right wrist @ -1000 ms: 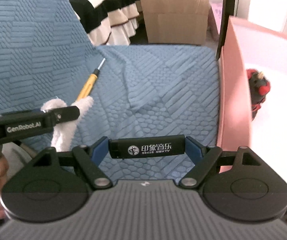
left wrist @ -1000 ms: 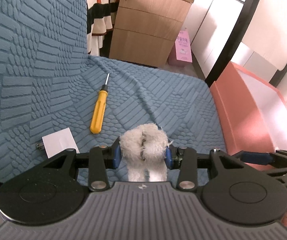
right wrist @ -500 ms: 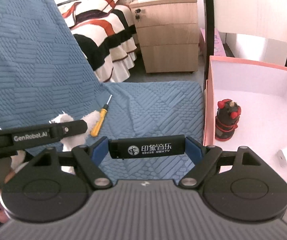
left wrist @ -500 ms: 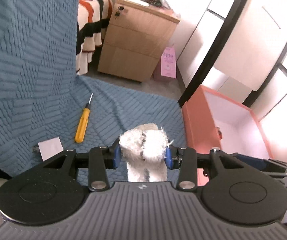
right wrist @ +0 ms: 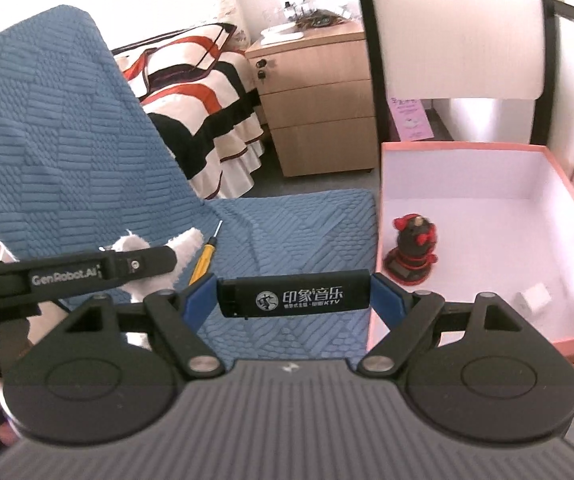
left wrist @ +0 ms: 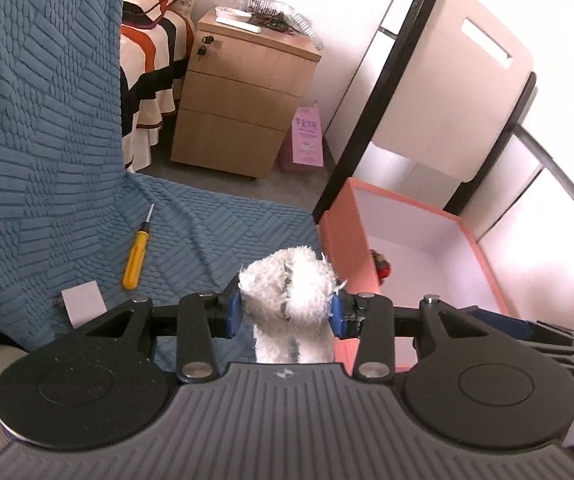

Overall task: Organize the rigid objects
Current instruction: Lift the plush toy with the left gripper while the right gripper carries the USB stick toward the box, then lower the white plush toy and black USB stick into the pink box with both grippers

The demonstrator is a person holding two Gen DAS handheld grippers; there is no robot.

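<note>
Right wrist view: jaws clamp a black lighter (right wrist: pixel 293 294) with white print endwise; left jaws squeeze a fluffy white toy (left wrist: pixel 287 284).

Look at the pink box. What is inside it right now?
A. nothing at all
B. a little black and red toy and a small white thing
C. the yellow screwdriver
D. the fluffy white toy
B: inside the pink box a black and red toy stands on the white floor near the left wall, and a small white thing lies nearer the front right.
</note>
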